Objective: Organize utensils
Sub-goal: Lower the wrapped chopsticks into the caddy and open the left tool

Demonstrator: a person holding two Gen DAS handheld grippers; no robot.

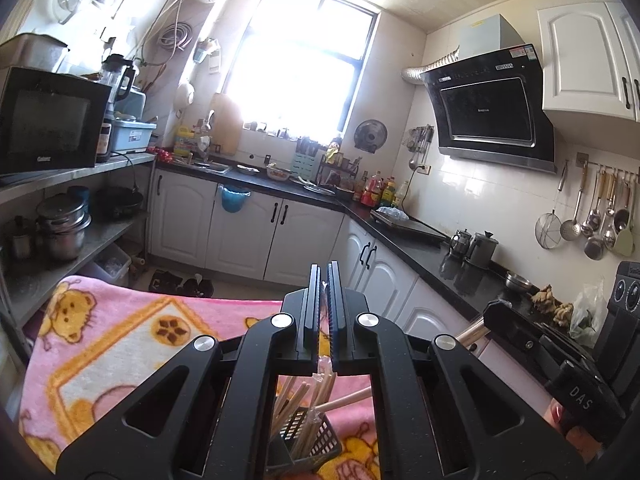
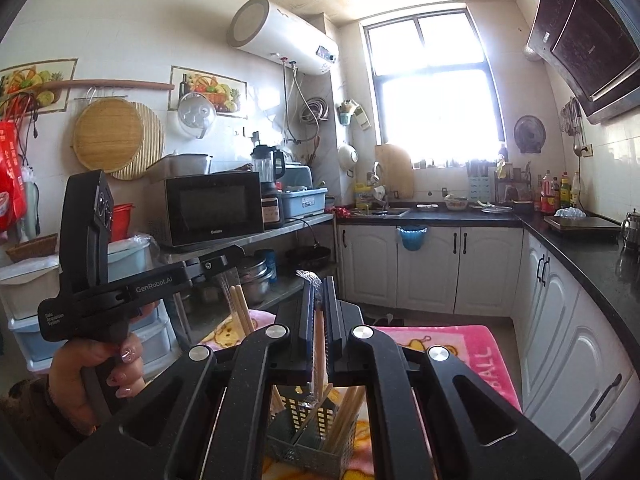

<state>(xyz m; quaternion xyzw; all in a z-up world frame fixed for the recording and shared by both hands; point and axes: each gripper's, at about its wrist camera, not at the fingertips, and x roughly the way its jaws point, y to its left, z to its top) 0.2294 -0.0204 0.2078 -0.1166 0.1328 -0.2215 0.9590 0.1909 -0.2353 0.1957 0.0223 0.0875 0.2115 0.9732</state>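
A black perforated utensil basket (image 1: 308, 446) stands on a pink cartoon blanket (image 1: 120, 344), with several wooden chopsticks in it. It also shows in the right wrist view (image 2: 308, 436). My left gripper (image 1: 324, 280) is shut on a pair of chopsticks in a clear wrapper (image 1: 323, 376), held above the basket. My right gripper (image 2: 318, 280) is shut on wrapped chopsticks (image 2: 319, 344) too, also above the basket. The left gripper's body (image 2: 132, 288) shows at the left of the right wrist view, with chopsticks (image 2: 240, 308) hanging from it.
A black L-shaped counter (image 1: 420, 236) with white cabinets runs along the far and right walls. A metal shelf (image 1: 76, 168) with a microwave (image 1: 48, 120) and pots stands at the left. Ladles hang on the right wall (image 1: 600, 216).
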